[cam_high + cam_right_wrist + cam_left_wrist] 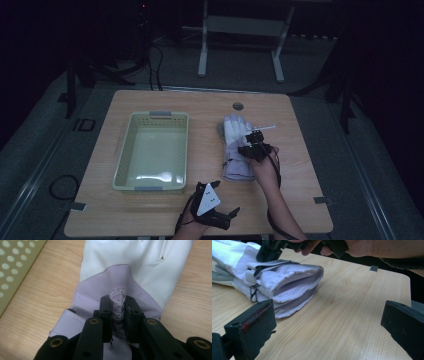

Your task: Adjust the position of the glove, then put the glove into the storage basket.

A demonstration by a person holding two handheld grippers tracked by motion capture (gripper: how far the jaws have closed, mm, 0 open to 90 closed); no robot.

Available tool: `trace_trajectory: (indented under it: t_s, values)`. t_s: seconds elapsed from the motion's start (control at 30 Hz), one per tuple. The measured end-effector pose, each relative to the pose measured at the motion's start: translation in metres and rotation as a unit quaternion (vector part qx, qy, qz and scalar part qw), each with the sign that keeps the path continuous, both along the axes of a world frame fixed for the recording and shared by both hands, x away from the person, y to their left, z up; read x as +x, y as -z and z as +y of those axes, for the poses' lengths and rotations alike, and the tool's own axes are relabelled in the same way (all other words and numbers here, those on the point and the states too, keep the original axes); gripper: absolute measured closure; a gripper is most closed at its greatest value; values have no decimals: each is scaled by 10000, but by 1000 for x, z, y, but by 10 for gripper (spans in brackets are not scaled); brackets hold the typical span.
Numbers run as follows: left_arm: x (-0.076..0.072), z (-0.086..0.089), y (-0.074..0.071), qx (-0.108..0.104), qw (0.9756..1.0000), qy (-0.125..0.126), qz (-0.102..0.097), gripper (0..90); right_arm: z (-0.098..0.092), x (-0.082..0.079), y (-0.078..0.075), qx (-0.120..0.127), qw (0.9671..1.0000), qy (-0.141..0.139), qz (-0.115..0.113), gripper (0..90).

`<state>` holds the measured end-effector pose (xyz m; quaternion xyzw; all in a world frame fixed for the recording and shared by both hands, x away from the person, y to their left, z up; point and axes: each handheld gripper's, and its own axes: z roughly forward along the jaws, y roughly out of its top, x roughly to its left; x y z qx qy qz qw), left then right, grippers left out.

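Observation:
A pair of white and lavender gloves (235, 145) lies stacked on the wooden table, fingers pointing away, cuffs towards me. In the left gripper view the open cuffs (292, 280) face the camera. My right gripper (255, 142) presses down on the back of the top glove (130, 262). Its jaws (118, 303) are shut on a fold of fabric at the round logo patch. My left gripper (226, 197) rests near the table's front edge, just short of the cuffs. It is open (327, 307) with nothing between its jaws.
A pale green plastic basket (125, 150) with perforated walls stands empty left of the gloves; its edge (15, 267) is close to the right gripper. A thin white strip (265, 128) pokes out by the glove fingers. Bare table (300, 175) lies to the right.

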<state>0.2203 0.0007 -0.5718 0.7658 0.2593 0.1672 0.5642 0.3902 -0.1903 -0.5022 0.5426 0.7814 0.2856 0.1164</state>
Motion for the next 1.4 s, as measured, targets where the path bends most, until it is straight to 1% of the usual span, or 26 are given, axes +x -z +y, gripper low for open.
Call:
trace_trajectory:
  t_s: [0.07, 0.2, 0.3, 0.33, 0.37, 0.4, 0.47, 0.53, 0.63, 0.67, 0.73, 0.77, 0.8, 0.83, 0.87, 0.93, 1.0, 1.03, 1.07, 1.13, 1.2, 1.23, 1.27, 1.33, 1.37, 1.4]
  values:
    - [0, 0, 0, 0, 10000, -4, 2, 0, -4, 0, -1, -152, 9999, -27, -27, 787]
    - [0, 0, 0, -3, 10000, 0, 3, 0, -15, 0, -4, -301, 9994, 105, -123, 773]
    - [0, 0, 0, -9, 10000, -3, 10, 0, -21, 0, -7, -153, 9998, 4, -137, 678]
    - [0, 0, 0, -7, 10000, -3, 10, 0, -22, -2, -10, -76, 9997, -38, -227, 652]
    - [0, 0, 0, -11, 10000, 2, 7, 0, -23, -3, -13, -62, 9994, -147, -297, 629]
    - [0, 0, 0, -11, 10000, 3, 2, 0, -24, -3, -15, -62, 9994, -236, -264, 602]
    - [1, 0, 0, -14, 10000, 22, 24, 0, -28, -4, -20, -26, 9992, -281, -296, 511]
    - [2, 1, 0, -15, 10000, 13, 61, 0, -33, -6, -26, 80, 9990, -250, -369, 349]
    - [3, 3, 0, -22, 9999, -105, 83, 0, -41, -11, -35, 183, 9976, -326, -581, 162]
    - [4, 4, 0, -29, 9998, -168, 108, 0, -43, -13, -37, 251, 9970, -372, -634, 146]
    - [5, 4, 0, -57, 9997, -179, 164, 0, -46, -16, -39, 264, 9948, -605, -773, 120]
    - [4, 3, 0, -16, 9997, -200, 148, 0, -47, -17, -40, 226, 9941, -625, -856, 126]
    - [4, 2, 0, 33, 9997, -211, 128, 0, -49, -19, -40, 227, 9918, -733, -1024, 139]
    - [3, 1, 0, 92, 9997, -206, 105, 0, -50, -20, -40, 258, 9905, -820, -1077, 134]
    - [3, 0, 0, 142, 9997, -196, 89, 0, -52, -21, -40, 198, 9896, -857, -1135, 137]
    - [3, -1, 0, 162, 9995, -250, 93, 0, -56, -24, -39, 53, 9859, -1009, -1332, 132]
    - [5, 0, 0, 158, 9993, -298, 145, 0, -60, -25, -39, -29, 9849, -1107, -1330, 137]
    - [6, 0, 0, 126, 9994, -276, 167, 0, -63, -25, -38, -44, 9831, -1150, -1424, 137]
    - [7, 0, -1, 98, 9996, -216, 175, 0, -66, -26, -39, 6, 9827, -1119, -1478, 140]
    - [8, 2, -3, 105, 9998, -113, 144, 0, -72, -26, -39, 200, 9842, -1052, -1412, 140]
    - [11, 5, -4, 32, 10000, -49, 79, 0, -78, -28, -41, 177, 9867, -946, -1306, 164]
    - [13, 5, -5, 54, 9999, -33, 109, 0, -81, -29, -41, 207, 9864, -961, -1315, 163]
    - [13, 5, -7, 79, 9999, -27, 127, 0, -83, -29, -41, 263, 9871, -975, -1246, 161]
    - [15, 3, -14, 236, 9994, -162, 181, 0, -86, -31, -41, 295, 9871, -1051, -1172, 142]
    - [15, 2, -19, 282, 9987, -332, 255, 0, -88, -32, -40, 277, 9868, -1054, -1197, 141]
    - [14, 3, -23, 158, 9985, -420, 319, 0, -90, -32, -39, 257, 9869, -1059, -1192, 141]
